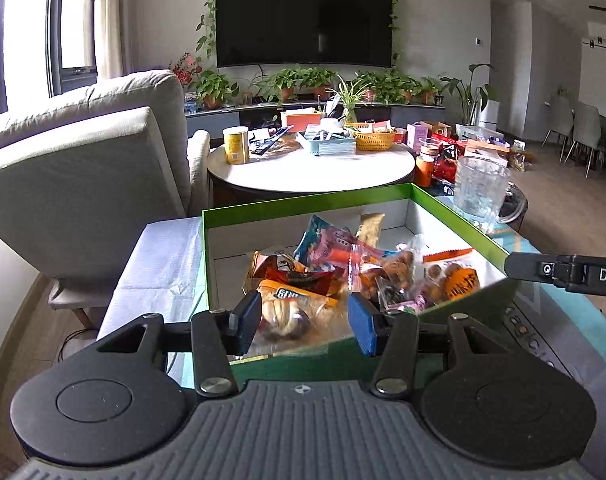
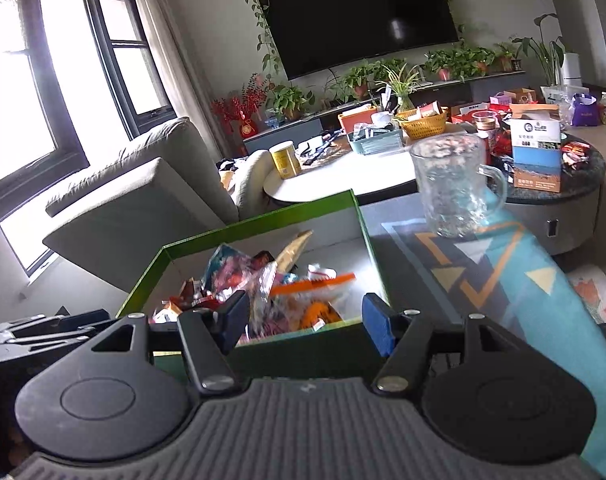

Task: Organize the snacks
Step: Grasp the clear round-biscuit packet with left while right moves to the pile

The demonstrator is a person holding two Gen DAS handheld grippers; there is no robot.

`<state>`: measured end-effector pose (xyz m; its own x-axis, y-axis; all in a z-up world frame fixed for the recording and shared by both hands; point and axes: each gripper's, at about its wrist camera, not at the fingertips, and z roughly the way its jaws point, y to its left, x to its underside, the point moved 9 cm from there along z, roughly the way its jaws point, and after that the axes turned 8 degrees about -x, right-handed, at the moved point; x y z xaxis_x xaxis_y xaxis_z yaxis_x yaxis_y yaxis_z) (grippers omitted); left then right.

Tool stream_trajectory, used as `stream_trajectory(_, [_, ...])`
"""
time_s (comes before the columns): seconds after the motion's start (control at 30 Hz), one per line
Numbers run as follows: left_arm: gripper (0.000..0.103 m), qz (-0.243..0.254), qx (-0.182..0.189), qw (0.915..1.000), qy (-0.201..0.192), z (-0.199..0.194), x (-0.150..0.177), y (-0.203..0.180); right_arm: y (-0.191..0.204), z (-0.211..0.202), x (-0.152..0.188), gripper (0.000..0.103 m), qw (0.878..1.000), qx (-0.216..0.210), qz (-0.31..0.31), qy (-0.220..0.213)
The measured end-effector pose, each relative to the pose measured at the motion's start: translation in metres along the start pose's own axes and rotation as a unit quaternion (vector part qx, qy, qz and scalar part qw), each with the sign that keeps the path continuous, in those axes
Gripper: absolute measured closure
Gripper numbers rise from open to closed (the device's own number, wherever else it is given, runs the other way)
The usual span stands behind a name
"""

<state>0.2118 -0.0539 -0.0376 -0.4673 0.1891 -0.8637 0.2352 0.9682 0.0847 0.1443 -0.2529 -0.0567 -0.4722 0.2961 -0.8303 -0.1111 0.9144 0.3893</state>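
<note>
Both grippers, left [image 1: 303, 320] & right [image 2: 305, 322], spread apart w/ nothing held, over green box [image 1: 303, 200] w/ snack packets [image 1: 343, 264].

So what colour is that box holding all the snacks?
The box is bright green outside with a white interior, clearest in the left wrist view.

Materials & finishes
Green box [image 1: 303, 202]: glossy card, matt white inside; snack packets [image 1: 327, 268] shiny plastic film; mug [image 2: 451, 188] clear textured glass.
</note>
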Motion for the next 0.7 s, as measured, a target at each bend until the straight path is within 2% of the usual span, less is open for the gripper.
stream_trajectory(0.07, [0.058,0.000,0.013,0.9999,0.002,-0.009,0.002,-0.004,-0.003,-0.006,0.004,0.066,1.000,0.001,0.008,0.002])
stream_trajectory(0.17, [0.056,0.004,0.052,0.9984,0.019,-0.022,0.013,-0.019,-0.007,-0.016,0.009,0.066,1.000,0.004,0.015,0.004])
stream_trajectory(0.27, [0.056,0.043,0.087,0.9946,0.037,-0.030,0.034,-0.044,-0.012,-0.024,0.014,0.066,1.000,0.014,0.022,0.005])
stream_trajectory(0.37, [0.056,0.080,0.093,0.9912,0.050,-0.026,0.052,-0.065,-0.015,-0.031,0.021,0.066,0.999,0.018,0.026,0.014])
stream_trajectory(0.47, [0.056,0.072,0.104,0.9902,0.060,-0.015,0.054,-0.077,-0.013,-0.038,0.032,0.066,0.999,0.021,0.010,0.024])
stream_trajectory(0.6, [0.056,0.066,0.098,0.9922,0.038,0.001,0.047,-0.091,-0.022,-0.045,0.044,0.066,0.999,0.036,0.008,0.036])
stream_trajectory(0.7, [0.056,0.073,0.089,0.9911,0.067,0.020,0.051,-0.099,-0.031,-0.050,0.047,0.066,0.998,0.046,0.019,0.038])
